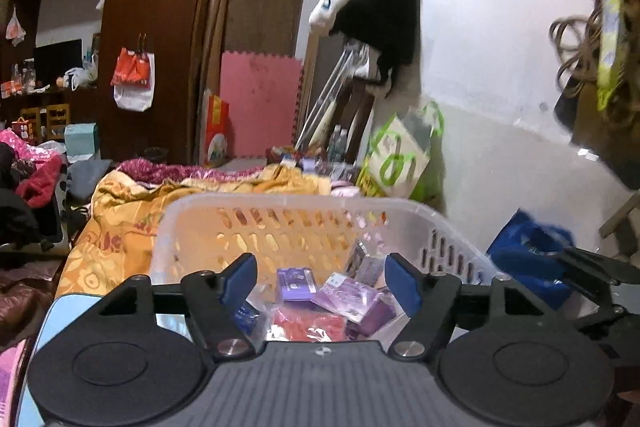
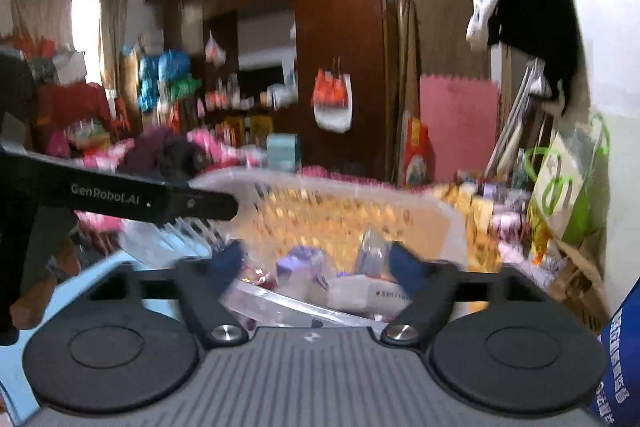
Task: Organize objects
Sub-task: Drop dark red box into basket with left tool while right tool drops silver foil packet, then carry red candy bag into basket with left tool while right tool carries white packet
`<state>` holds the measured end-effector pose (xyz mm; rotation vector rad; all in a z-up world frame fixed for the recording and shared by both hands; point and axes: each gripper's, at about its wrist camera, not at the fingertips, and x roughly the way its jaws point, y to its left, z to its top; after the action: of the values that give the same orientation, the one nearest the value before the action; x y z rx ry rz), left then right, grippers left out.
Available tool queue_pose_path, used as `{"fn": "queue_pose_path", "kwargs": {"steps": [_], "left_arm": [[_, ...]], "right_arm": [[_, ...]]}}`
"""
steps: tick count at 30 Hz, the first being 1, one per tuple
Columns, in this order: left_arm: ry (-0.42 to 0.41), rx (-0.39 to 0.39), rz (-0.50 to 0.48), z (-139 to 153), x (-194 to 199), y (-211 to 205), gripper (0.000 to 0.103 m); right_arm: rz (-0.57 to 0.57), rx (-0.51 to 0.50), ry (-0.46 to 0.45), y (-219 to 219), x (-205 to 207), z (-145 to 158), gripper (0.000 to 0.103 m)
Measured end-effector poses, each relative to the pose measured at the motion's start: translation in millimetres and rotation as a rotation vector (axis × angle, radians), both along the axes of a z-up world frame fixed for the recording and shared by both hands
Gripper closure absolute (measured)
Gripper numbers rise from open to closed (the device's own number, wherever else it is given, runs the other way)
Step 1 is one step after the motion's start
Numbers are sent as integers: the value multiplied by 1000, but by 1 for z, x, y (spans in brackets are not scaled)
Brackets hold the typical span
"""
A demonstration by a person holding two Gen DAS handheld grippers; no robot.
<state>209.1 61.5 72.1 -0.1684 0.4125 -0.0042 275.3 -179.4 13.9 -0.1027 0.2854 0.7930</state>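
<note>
Basket (image 1: pixel 280 223): slotted translucent plastic | packets (image 1: pixel 344 297): glossy, probably purple | left claw (image 1: pixel 322 283), right claw (image 2: pixel 318 263): released, empty

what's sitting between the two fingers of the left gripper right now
Nothing is gripped. In the left wrist view, the left gripper is open above the white basket, and purple packets lying inside the basket show through the gap.

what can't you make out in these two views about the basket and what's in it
- Left wrist view: the basket's near wall and floor, hidden by the left tongs.
- Left wrist view: print on the purple packets, too small.
- Right wrist view: the basket's contents, smeared by motion blur.
- Right wrist view: the right tongs are blurred.
</note>
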Motion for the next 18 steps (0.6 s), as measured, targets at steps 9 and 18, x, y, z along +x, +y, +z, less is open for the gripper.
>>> {"fn": "queue_pose_path", "kwargs": {"steps": [9,18], "left_arm": [[0,33,6,-62,-109,12,18],[173,-138,59,-110,-83,74,17]], "right_arm": [[32,-8,19,-52,-65,-68,0],[50,-37,213,-40,-36,-92,0]]}}
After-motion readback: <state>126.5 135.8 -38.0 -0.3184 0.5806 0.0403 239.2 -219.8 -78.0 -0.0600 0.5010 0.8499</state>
